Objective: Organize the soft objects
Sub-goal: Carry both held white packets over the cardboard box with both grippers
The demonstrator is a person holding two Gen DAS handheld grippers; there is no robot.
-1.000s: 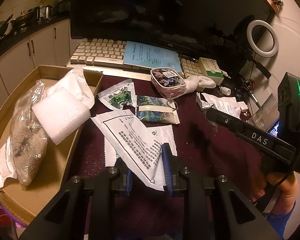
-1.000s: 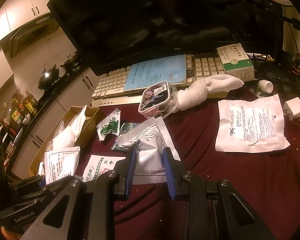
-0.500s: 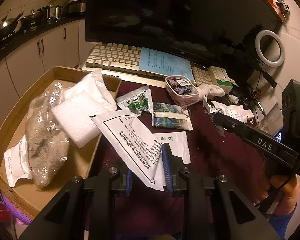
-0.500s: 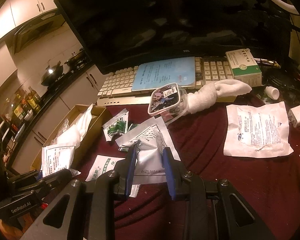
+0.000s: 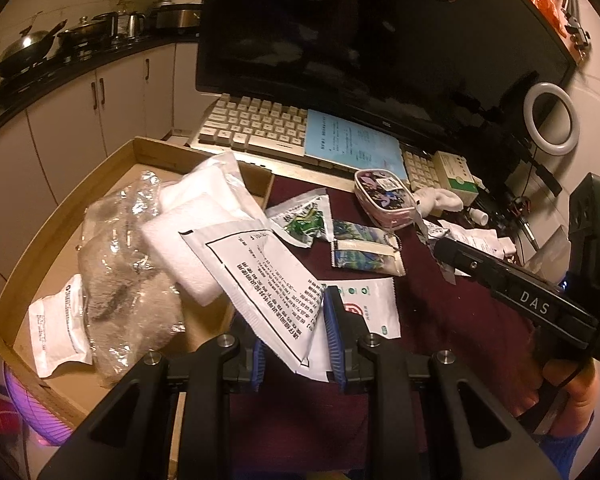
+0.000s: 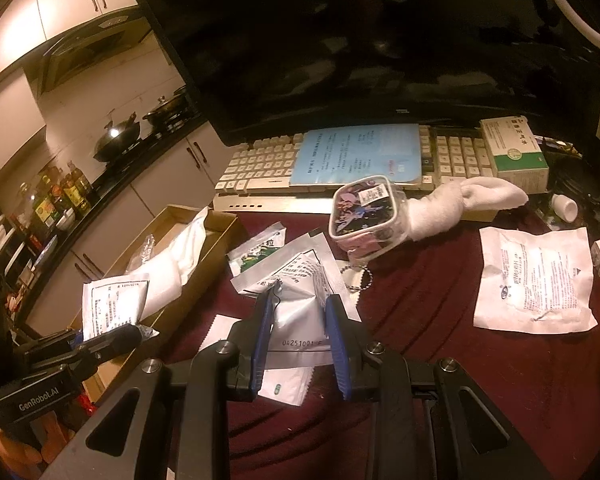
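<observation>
Printed sachet (image 5: 268, 280) carried toward cardboard box (image 5: 100, 184)

Left tool (image 5: 296, 332) grips a printed white sachet (image 5: 268, 284) beside the cardboard tray (image 5: 56, 236).

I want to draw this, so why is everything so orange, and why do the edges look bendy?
Both views: warm, dim light tints everything orange. Left wrist view: the fisheye lens bends the cupboards; the ring light glares white. Right wrist view: the screen is a dark, faintly shiny patch.
</observation>
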